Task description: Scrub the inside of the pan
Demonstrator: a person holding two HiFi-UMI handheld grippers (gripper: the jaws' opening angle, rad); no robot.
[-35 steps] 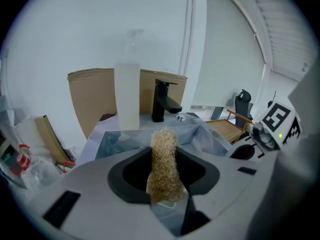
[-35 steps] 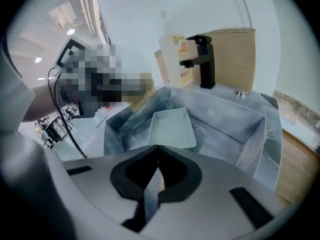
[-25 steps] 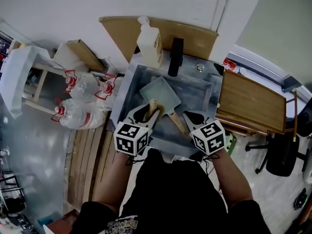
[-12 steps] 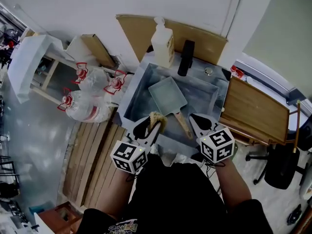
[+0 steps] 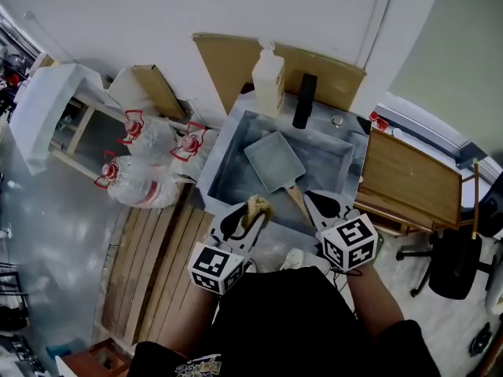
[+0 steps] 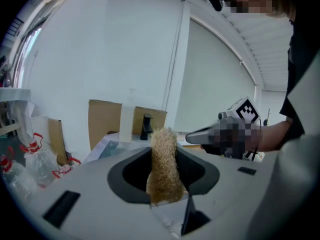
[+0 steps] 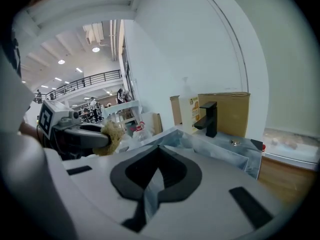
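Straw-coloured fibre is showing between my left fingers (image 6: 131,178): my left gripper (image 5: 250,217) is clamping the scrubber (image 5: 258,205) tight, with its tuft sticking out past the tips. My right gripper (image 5: 323,204) is carrying nothing, and its fingers (image 7: 132,176) are pressing fully together.

The pan (image 5: 274,161) is lying flat on the floor of the sink (image 5: 228,163), near the middle. Its wooden handle (image 5: 297,203) is pointing at the sink's near rim, untouched.

Over the last second I have been drawing both hands back and up out of the sink. A moment ago the scrubber was hovering over the pan's near corner and my right tips were sitting by the handle. Now both are hanging at the sink's near rim, clear of the pan.

I am reading this as a break in the scrubbing, not a stroke: nothing is pressing on the pan's inside and nothing is steadying it. To go on, I would be bringing the scrubber back down into the sink and probably reopening my right fingers for the handle.
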